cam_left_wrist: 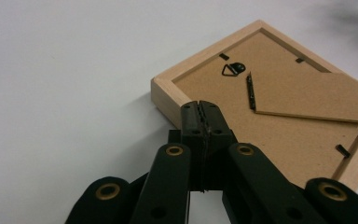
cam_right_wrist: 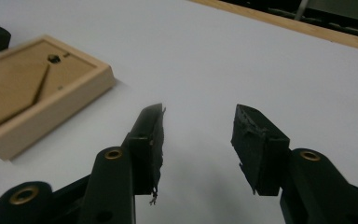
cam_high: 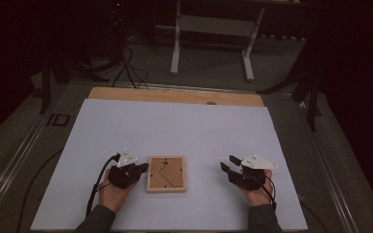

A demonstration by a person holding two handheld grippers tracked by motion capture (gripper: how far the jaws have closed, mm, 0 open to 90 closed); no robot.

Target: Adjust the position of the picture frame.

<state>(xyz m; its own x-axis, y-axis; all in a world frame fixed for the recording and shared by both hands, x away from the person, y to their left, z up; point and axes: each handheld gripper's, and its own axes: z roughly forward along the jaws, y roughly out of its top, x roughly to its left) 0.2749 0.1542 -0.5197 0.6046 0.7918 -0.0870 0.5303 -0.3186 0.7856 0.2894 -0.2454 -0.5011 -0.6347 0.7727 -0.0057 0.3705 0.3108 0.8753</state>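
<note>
Pale wooden picture frame (cam_high: 166,173) lying back-up just right of shut, empty left hand-held gripper (cam_high: 144,168); right hand-held gripper (cam_high: 227,164), half open and empty, well apart.

Dim room, grey floor (cam_high: 209,68), seemingly white desk frame (cam_high: 213,29)

Dim, dark-cornered high view; both gripper views are brighter, evenly lit, with soft shadows and blurred backgrounds.
</note>
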